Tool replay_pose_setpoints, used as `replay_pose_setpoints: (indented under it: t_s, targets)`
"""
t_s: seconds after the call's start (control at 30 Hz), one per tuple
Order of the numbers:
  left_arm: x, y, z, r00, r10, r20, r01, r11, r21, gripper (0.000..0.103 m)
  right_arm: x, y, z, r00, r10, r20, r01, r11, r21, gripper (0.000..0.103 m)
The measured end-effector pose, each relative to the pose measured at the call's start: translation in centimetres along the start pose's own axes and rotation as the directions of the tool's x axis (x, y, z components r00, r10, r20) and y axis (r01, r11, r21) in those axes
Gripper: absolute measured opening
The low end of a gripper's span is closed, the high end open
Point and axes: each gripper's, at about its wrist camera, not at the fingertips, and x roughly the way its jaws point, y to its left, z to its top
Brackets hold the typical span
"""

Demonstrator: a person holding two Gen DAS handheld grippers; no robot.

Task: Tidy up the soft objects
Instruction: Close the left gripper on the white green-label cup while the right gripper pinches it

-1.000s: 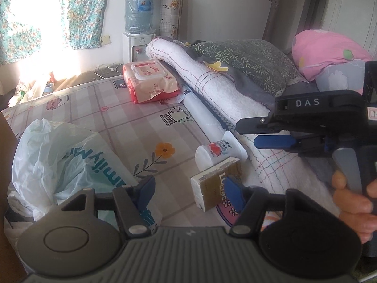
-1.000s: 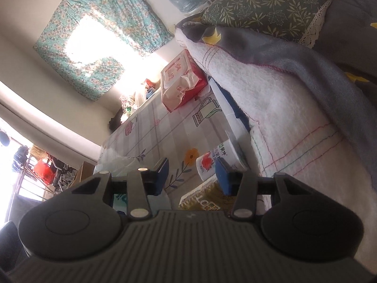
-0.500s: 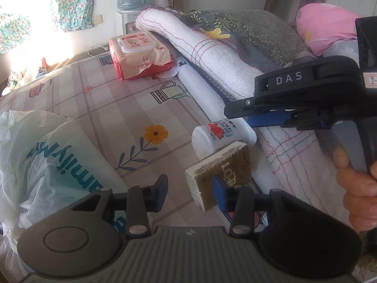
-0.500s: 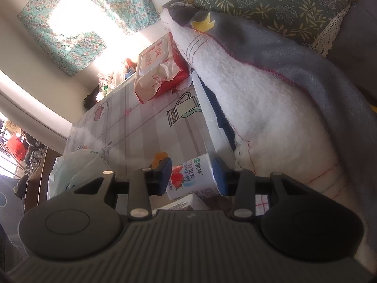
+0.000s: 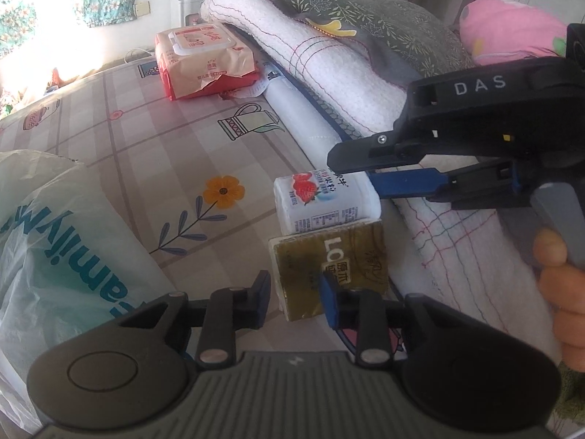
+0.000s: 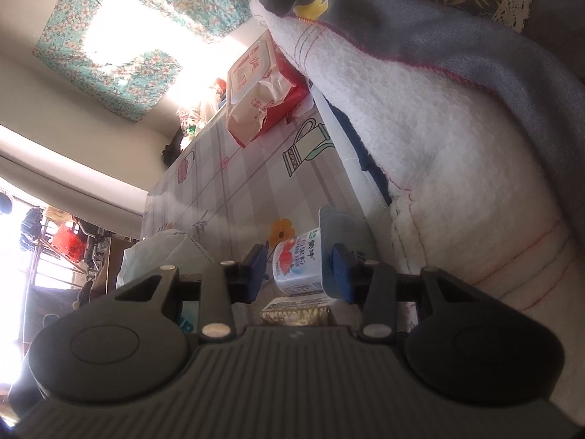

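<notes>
Plastic film wraps the squat olive-gold tissue pack (image 5: 329,270), lying on the checked mattress sheet (image 5: 182,146); the left gripper (image 5: 294,298) is closing around its near end. Touching it, the smooth white yogurt cup (image 6: 298,269) lies between the right gripper's (image 6: 298,274) parted pads, contact unclear. Only the left view shows the crinkled plastic bag (image 5: 55,248) fully; the right shows sunlit curtains (image 6: 146,29).

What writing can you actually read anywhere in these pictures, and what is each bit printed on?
"DAS": on the right tool, white letters on its black body.
"LC": on the gold pack; the characters under it are too blurred to read.
"amilyM", seen upside down and cut off: on the plastic bag.
Yogurt cup: strawberry picture with Chinese text, too small to read.
Wipes pack: red Chinese lettering, too blurred to read.
</notes>
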Motion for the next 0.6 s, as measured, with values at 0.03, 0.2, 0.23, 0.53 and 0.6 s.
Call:
replay_pose_setpoints:
  t_s: [0.03, 0.2, 0.23, 0.53, 0.6]
  targets:
    - [0.0, 0.1, 0.1, 1.0, -0.006, -0.001, 0.006, 1.0, -0.004, 0.031, 0.1, 0.1, 0.0, 1.0, -0.002, 0.001, 0.002, 1.0, -0.001, 0.04]
    - [0.1, 0.6, 0.2, 0.999, -0.041, -0.011, 0.041, 0.999, -0.012, 0.031, 0.1, 1.0, 0.0, 1.0, 0.029, 0.0, -0.029, 1.0, -0.001, 0.04]
    - [0.2, 0.7, 0.2, 0.999, -0.049, -0.017, 0.048, 0.999, -0.012, 0.031, 0.2, 1.4, 0.1, 0.999, 0.037, -0.002, -0.037, 0.999, -0.009, 0.04]
    - [0.7, 1.3, -0.7, 0.994, -0.089, -0.066, 0.086, 0.995, -0.041, 0.031, 2.3, 4.7, -0.6, 0.991, 0.108, -0.086, -0.111, 0.993, -0.034, 0.039]
    - [0.1, 1.4, -0.9, 0.995, -0.086, -0.059, 0.083, 0.996, -0.037, 0.031, 2.9, 4.9, -0.8, 0.987, 0.122, -0.1, -0.125, 0.992, -0.025, 0.039]
